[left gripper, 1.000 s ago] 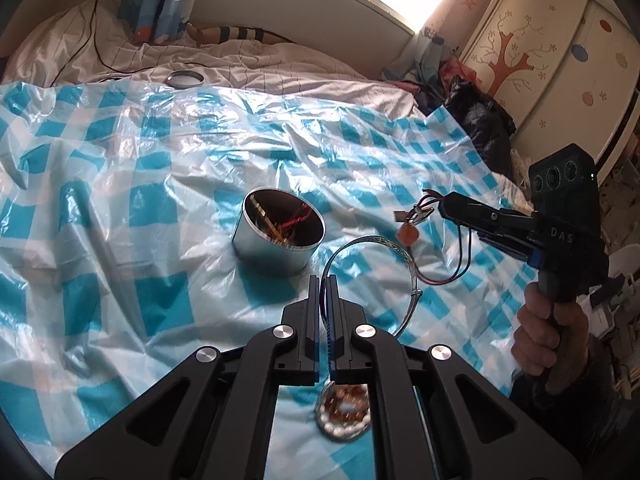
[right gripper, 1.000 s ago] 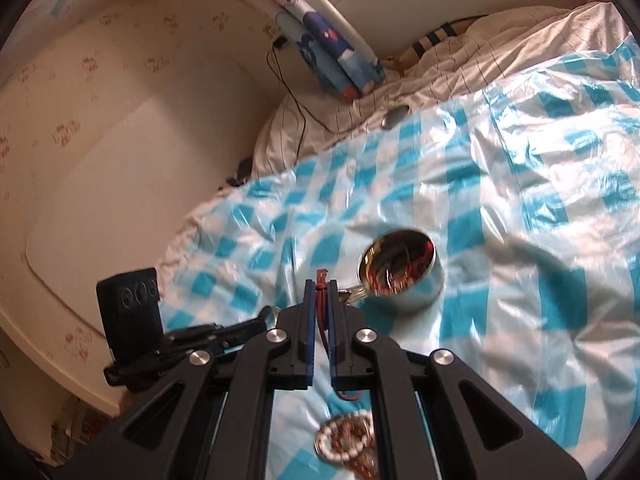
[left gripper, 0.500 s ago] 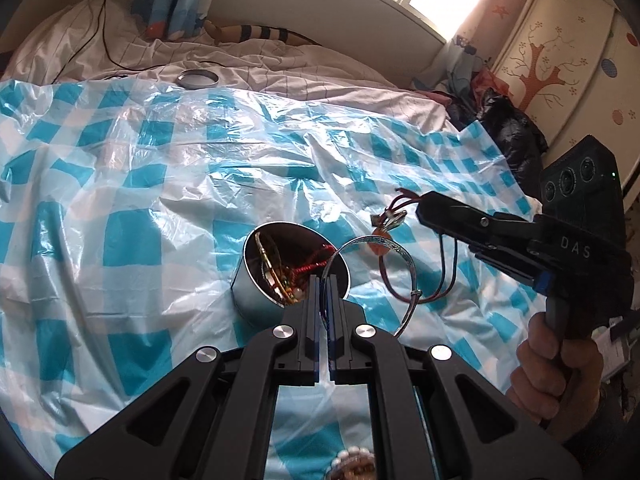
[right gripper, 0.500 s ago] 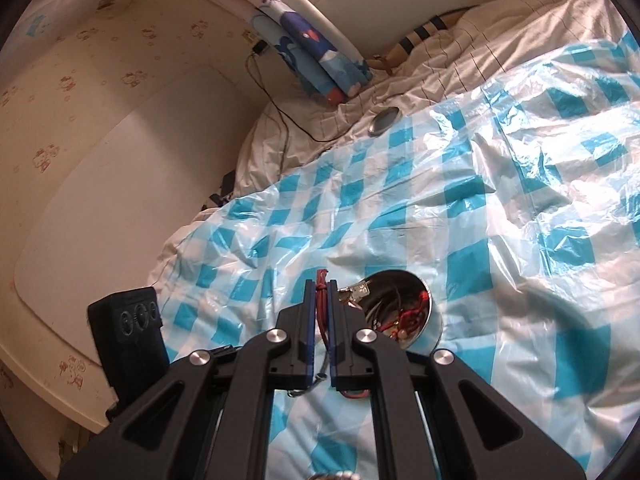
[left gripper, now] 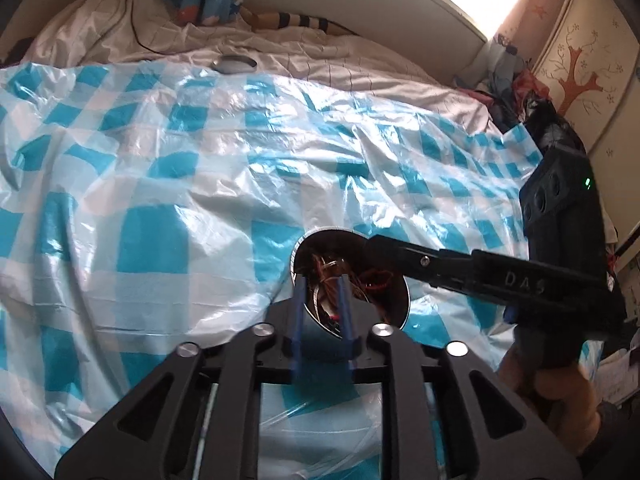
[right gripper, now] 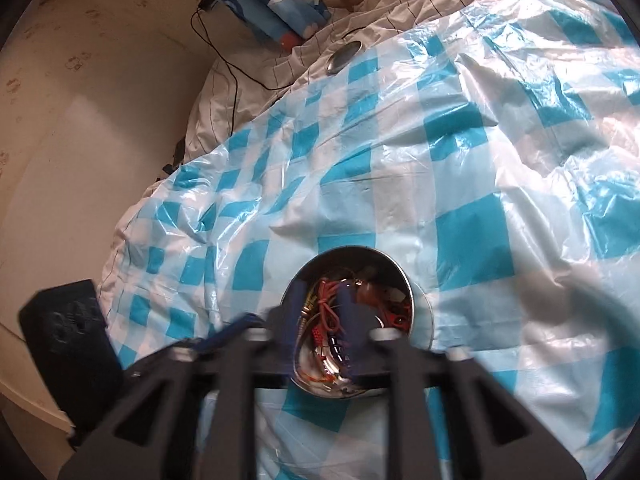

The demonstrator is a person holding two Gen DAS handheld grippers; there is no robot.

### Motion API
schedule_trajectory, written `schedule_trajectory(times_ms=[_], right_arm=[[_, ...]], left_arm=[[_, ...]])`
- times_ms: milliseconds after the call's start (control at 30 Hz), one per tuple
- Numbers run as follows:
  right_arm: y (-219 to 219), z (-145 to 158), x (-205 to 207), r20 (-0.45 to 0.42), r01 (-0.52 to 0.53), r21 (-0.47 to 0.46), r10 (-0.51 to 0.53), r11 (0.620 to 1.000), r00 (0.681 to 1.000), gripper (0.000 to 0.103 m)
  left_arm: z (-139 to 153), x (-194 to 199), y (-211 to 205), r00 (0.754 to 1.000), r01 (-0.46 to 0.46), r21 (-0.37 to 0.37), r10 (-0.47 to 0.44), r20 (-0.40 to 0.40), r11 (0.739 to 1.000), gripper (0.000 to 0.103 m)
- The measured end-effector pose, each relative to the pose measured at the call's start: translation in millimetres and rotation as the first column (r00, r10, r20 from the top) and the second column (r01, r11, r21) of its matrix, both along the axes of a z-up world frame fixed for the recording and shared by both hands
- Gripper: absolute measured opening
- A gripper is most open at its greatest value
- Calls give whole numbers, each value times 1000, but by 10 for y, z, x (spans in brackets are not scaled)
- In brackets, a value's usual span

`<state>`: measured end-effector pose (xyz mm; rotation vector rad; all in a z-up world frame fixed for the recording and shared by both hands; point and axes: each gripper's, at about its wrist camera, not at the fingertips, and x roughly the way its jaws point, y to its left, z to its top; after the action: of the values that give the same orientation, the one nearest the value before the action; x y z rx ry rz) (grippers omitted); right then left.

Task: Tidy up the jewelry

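A round metal tin [left gripper: 336, 233] stands on the blue-and-white checked plastic sheet [left gripper: 152, 240], with a tangle of red cords and metal pieces inside. My left gripper [left gripper: 322, 292] hangs over the tin's near rim. Its jaws are opening, and a silvery bangle strip shows between them down in the tin, not pressed. The right gripper [left gripper: 374, 245] reaches in from the right over the far rim. In the right wrist view the right gripper [right gripper: 320, 304] is inside the tin [right gripper: 352, 249]. Its jaws are opening too, with a red cord [right gripper: 328, 308] lying loose between them.
A metal lid [left gripper: 234, 65] lies on the white bedsheet past the plastic sheet. A hand [left gripper: 552, 392] holds the right gripper's handle at the bed's right edge. Dark bags and a wardrobe [left gripper: 580, 64] stand beyond. A black cable [right gripper: 232, 76] runs down the bed's left side.
Both grippers came down over the tin and their jaws parted. The bangle left the left jaws and the red cord necklace left the right jaws; both now lie in the tin.
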<state>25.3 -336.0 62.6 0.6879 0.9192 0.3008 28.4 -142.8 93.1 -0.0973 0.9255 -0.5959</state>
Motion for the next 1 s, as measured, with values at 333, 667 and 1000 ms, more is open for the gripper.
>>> schedule_trajectory(times_ms=[333,667,1000], right_arm=[[24,279,-179,52,-11,-65,15,998,999,41],[62,344,-452,35,-48,-148,54,988,998,52],[160,473,-792,45,-84,-218,95,972,994,64]], left_arm=[[239,-243,-42,993,12,111,-25,119,994,35],[330,-549,-81,970,10,254,-71,233,967,44],[398,-939,-138,937,33,331,-144,318,943,46]])
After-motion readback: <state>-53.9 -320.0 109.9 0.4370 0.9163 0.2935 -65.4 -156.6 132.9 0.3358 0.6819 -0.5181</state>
